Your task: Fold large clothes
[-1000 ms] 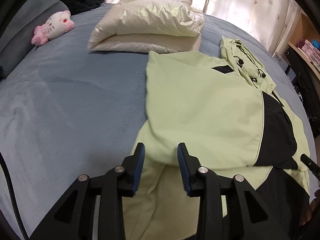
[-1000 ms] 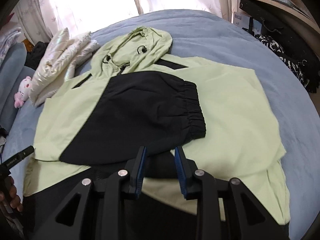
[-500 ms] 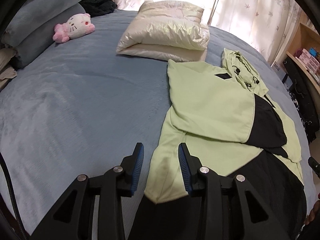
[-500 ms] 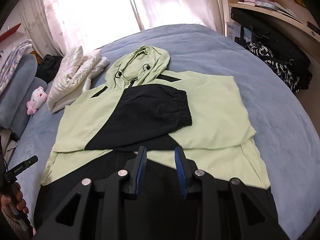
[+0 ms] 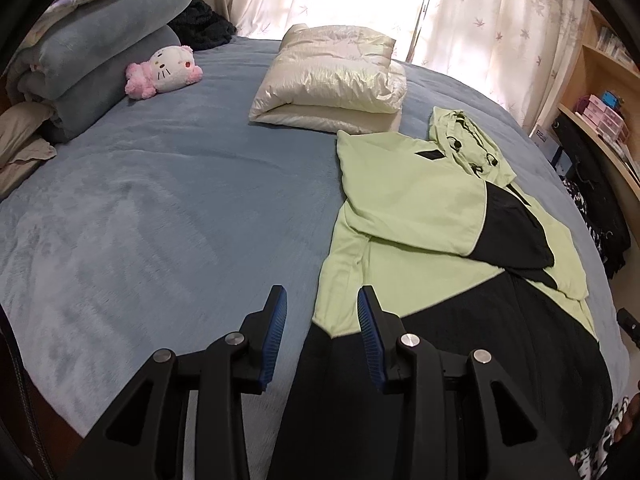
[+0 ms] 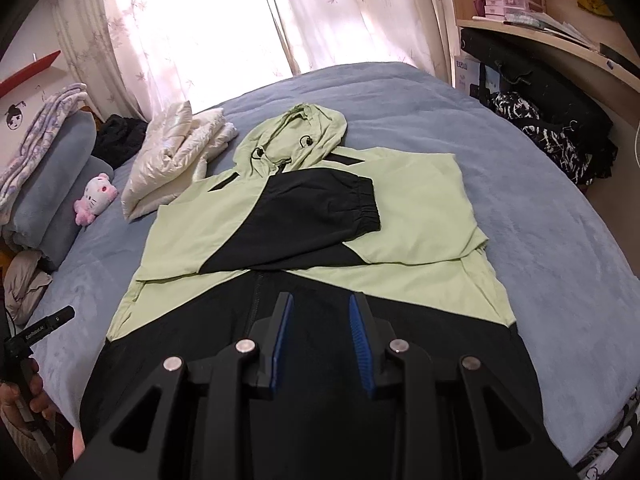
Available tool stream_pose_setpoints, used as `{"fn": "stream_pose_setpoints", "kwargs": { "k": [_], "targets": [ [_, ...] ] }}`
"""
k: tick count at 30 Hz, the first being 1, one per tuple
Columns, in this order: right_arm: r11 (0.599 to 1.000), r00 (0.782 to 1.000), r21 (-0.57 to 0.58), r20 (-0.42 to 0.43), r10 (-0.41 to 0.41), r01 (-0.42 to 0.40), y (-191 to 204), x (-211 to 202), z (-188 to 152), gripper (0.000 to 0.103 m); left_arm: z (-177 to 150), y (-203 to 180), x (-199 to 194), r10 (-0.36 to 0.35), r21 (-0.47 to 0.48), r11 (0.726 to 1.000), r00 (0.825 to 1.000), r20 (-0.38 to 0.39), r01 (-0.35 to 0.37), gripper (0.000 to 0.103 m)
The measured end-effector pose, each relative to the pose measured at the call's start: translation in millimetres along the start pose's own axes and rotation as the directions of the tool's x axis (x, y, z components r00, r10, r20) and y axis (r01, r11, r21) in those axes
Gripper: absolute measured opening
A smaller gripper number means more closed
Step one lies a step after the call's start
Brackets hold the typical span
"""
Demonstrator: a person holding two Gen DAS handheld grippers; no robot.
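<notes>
A light green and black hooded windbreaker jacket (image 6: 320,240) lies flat on the blue-grey bed (image 6: 540,220), both sleeves folded across its chest, the black elastic cuff uppermost. Its hood points toward the folded cream puffer jacket (image 6: 176,160), just beside it.

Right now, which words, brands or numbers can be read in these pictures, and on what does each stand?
"GenRobot.AI": on the black handle at the left edge of the right wrist view.
White box by the shelf: print too blurred to read.
Jacket: no text seen.
</notes>
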State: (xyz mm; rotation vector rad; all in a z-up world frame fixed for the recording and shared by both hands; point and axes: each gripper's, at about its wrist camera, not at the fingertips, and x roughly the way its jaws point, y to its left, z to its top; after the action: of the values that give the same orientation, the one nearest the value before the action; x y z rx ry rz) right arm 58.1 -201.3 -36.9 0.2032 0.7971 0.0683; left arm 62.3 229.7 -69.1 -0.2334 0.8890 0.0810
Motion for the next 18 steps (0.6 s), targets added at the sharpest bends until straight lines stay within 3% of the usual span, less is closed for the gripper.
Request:
{"fn": "stream_pose_setpoints", "kwargs": {
  "k": [11,14,18],
  "targets": [
    [1.000,1.000,-0.017,-0.018,0.019,-0.019,-17,-29,-34,0.029,-43,13,-13,0.014,0.029,1.000,0.999,-0.042,-0.013,0.040],
    [1.000,0.999,-0.026,-0.035,0.014,-0.015,-23,-33,-43,0.032,-53,18,-16,-0.017,0.024,1.000,0.998,-0.058,0.019,0.041],
    [0.998,0.997,-0.013,-0.049,0.054,-0.055,-34,-44,-53,0.038,-68,26,-21,-0.091,0.021,0.995,0.993,-0.081,0.093,0.052]
  ]
}}
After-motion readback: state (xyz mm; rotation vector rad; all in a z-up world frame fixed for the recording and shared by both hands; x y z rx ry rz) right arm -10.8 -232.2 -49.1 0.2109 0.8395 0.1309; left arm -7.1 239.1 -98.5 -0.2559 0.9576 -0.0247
